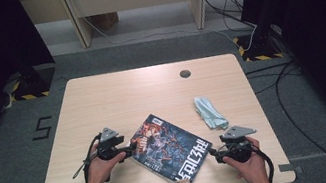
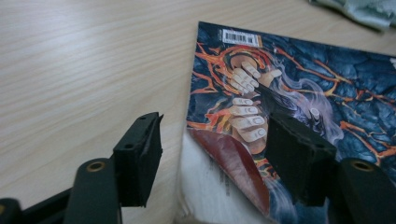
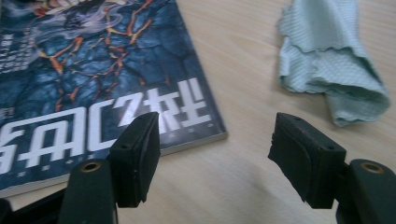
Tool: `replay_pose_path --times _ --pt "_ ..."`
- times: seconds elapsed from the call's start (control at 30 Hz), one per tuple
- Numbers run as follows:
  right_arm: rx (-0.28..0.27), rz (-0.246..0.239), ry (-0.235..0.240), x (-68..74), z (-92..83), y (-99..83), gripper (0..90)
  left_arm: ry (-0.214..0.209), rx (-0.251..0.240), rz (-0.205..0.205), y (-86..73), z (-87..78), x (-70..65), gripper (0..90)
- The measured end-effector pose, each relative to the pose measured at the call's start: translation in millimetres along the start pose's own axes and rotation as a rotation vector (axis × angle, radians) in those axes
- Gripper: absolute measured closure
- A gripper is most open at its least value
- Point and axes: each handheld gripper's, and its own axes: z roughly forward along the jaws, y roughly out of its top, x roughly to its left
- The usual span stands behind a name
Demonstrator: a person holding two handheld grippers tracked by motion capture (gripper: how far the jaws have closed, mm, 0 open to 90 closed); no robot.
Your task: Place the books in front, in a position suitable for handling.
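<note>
1. The magazine [image 1: 171,148] lies askew on the worktop [image 1: 117,99], towards the near edge between the two hands; its near corner is curled and frayed.
2. The cover bears a barcode label [image 2: 240,36] whose digits are too small to read, and large white lettering [image 3: 98,126] cut off at the frame edge, which I cannot decipher.
3. The left tongs [image 2: 210,158] stand apart, astride the magazine's lifted corner, pads not pressing it.
4. The right tongs [image 3: 212,154] stand apart over bare wood, just beside the magazine's edge.
5. A crumpled pale green cloth [image 1: 209,112] lies near the magazine, apart from it.
</note>
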Motion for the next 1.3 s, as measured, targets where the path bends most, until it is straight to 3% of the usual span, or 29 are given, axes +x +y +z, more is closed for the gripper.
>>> replay_pose_path --times 0.17,0.23,0.27,0.5,0.63,0.7,0.83,0.9,1.07,1.2,1.3 --pt "0.008 -0.027 0.048 17.6 -1.9 0.3 31.3 0.008 0.036 0.016 4.2 10.7 -1.5 43.7" --pt "0.007 -0.045 0.064 25.1 -1.2 1.6 30.8 0.018 0.086 0.067 1.6 17.8 -6.4 45.9" --pt "0.007 -0.045 0.064 25.1 -1.2 1.6 30.8 0.018 0.086 0.067 1.6 17.8 -6.4 46.6" --pt "0.043 -0.094 0.112 49.9 8.2 2.0 28.9 0.046 0.121 0.05 1.1 13.4 -9.5 47.4" --pt "0.078 -0.159 0.135 67.4 13.5 2.7 27.7 0.058 0.141 0.033 -0.6 8.9 -9.5 47.4" --pt "0.077 -0.17 0.143 70.4 14.5 2.9 27.2 0.062 0.143 0.027 -1.1 8.0 -10.2 47.5" --pt "0.085 -0.206 0.2 92.5 22.2 1.8 25.8 0.089 0.153 0.03 -4.1 2.9 -13.1 47.5" --pt "0.087 -0.222 0.204 98.7 24.2 1.5 25.8 0.09 0.149 0.022 -6.6 0.7 -13.2 47.4" --pt "0.085 -0.235 0.243 107.4 25.5 1.2 23.6 0.097 0.154 0.02 -12.8 -7.5 -13.9 47.4" --pt "0.108 -0.282 0.251 114.6 27.3 -0.3 23.2 0.092 0.156 0.006 -15.8 -11.0 -12.4 47.2" --pt "0.114 -0.304 0.219 116.9 28.3 -0.8 27.7 0.084 0.155 -0.006 -17.7 -12.8 -11.3 47.1"
